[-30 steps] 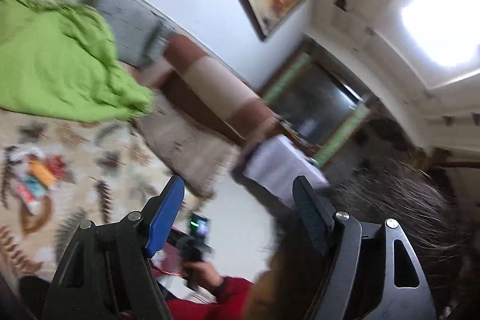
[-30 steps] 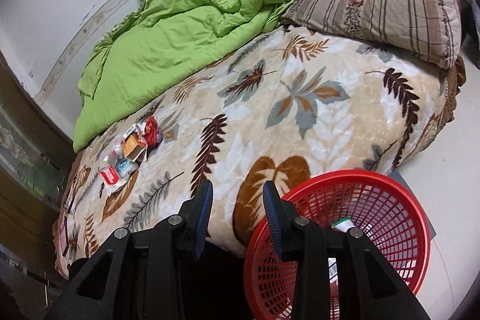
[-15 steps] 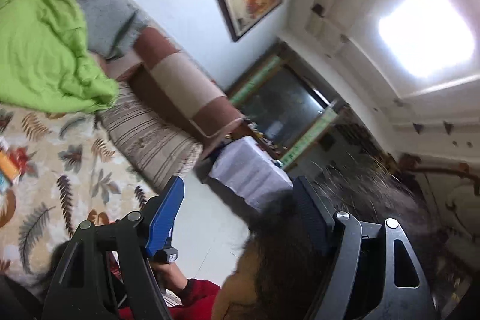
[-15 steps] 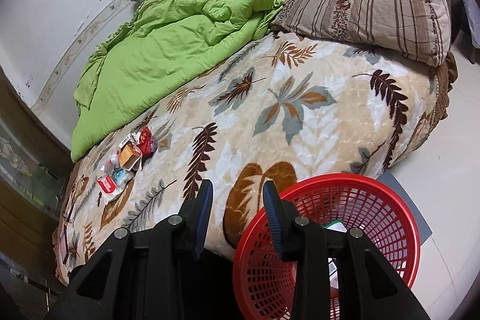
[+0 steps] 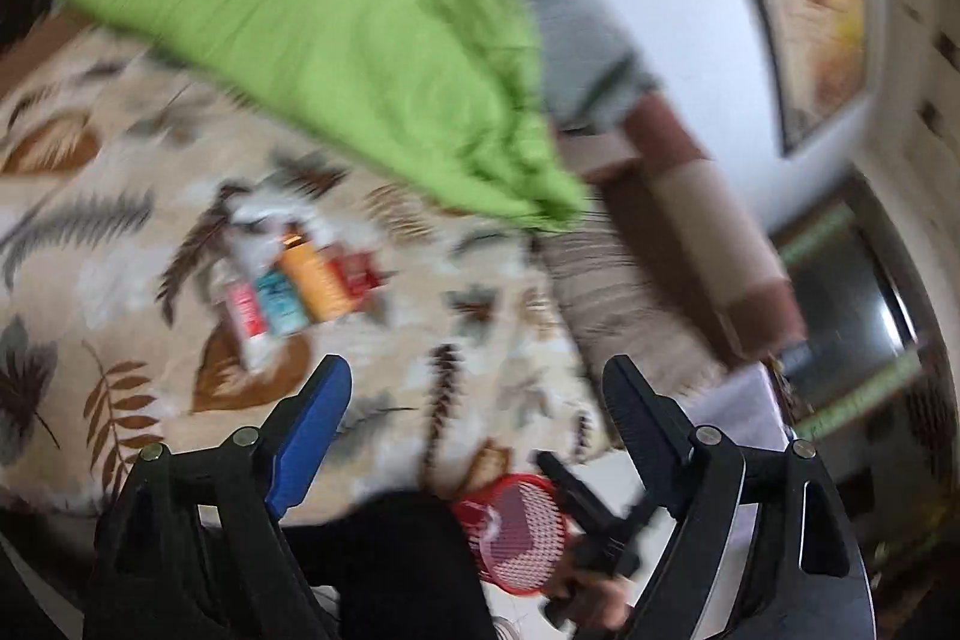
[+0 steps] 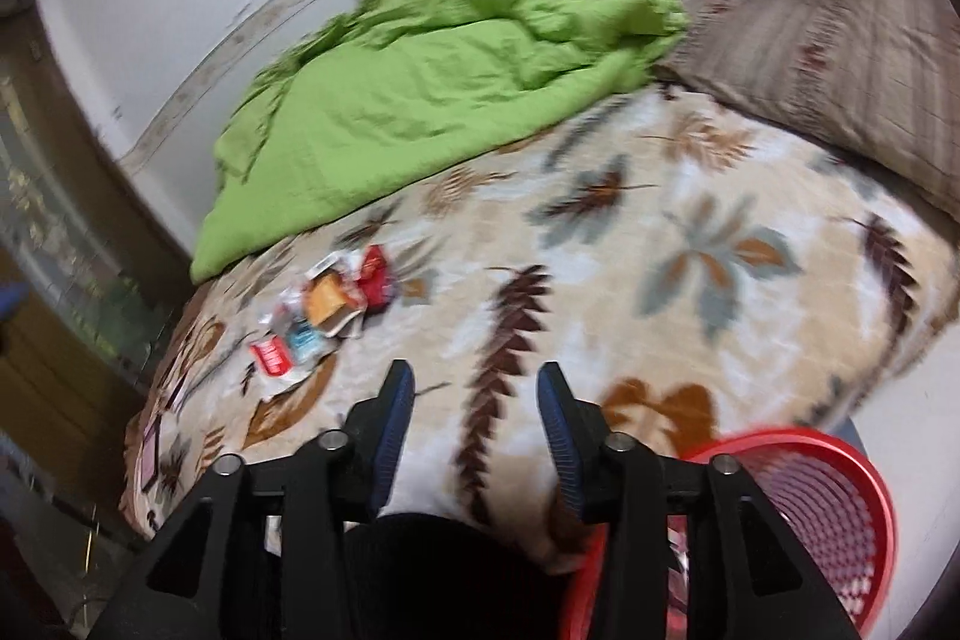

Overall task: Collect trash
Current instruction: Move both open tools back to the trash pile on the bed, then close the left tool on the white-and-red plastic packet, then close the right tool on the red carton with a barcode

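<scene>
Swung down from the ceiling and wall painting, the left gripper (image 5: 477,394) now faces the bed (image 5: 120,148), its jaws spread wide and empty. Both views are blurred by motion. Trash wrappers (image 5: 294,289) lie in a small cluster on the leaf-patterned blanket (image 6: 600,292), at about 10 o'clock from the right gripper (image 6: 477,403), whose jaws stand moderately apart, holding nothing. A green quilt (image 6: 420,100) lies bunched at 12 o'clock. A red basket (image 6: 840,520) sits at 4 o'clock beside the bed
</scene>
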Demonstrator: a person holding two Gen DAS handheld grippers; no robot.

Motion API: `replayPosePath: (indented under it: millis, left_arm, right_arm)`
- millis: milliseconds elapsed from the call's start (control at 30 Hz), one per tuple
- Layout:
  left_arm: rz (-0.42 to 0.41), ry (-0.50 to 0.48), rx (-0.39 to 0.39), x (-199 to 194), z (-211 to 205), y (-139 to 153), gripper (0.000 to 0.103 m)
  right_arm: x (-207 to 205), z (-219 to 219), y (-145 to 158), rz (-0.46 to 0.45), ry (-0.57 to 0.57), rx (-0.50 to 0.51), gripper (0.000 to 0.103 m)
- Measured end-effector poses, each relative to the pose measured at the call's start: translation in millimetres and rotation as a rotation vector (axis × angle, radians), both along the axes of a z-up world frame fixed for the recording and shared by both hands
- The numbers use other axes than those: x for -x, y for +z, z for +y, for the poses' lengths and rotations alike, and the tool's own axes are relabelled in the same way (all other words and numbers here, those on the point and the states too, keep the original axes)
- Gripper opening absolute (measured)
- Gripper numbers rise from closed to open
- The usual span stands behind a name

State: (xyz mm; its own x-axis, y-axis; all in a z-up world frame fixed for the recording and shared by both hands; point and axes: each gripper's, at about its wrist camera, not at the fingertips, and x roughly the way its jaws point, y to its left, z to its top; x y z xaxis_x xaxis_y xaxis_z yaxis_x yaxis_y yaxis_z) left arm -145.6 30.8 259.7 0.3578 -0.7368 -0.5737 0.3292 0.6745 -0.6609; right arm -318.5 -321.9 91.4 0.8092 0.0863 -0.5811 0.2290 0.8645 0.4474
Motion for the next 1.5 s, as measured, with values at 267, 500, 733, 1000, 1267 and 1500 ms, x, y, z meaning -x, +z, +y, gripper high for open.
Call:
replayPosePath:
  millis: [267, 500, 733, 1000, 1267, 1500]
  left_arm:
    - [0.284, 0.185, -0.171, -111.8, 14.1, -168.9, 0.085]
    - [0.341, 0.186, -0.238, -157.5, -8.6, -242.4, 0.081]
    - [0.196, 0.179, -0.384, -165.6, -38.7, -244.4, 0.045]
    - [0.087, 0.166, -0.401, -141.7, -35.0, -226.6, 0.043]
    - [-0.091, 0.154, -0.404, -113.0, -32.6, -169.2, 0.043]
    - [-0.081, 0.136, -0.394, -118.1, -26.6, -169.6, 0.043]
  right_arm:
    - [-46.2, 21.4, 6.6, -0.023, 0.091, 0.049, 0.052]
    - [-61.2, 15.3, 10.0, -0.022, 0.102, 0.076, 0.052]
    - [-82.0, 14.4, 3.7, -0.007, 0.126, 0.057, 0.052]
    - [-145.1, 42.7, -5.4, -0.002, 0.258, 0.034, 0.052]
    - [-235.6, 78.1, -30.1, 0.045, 0.350, 0.038, 0.047]
    - [-288.5, 93.5, -59.8, 0.130, 0.325, 0.087, 0.023]
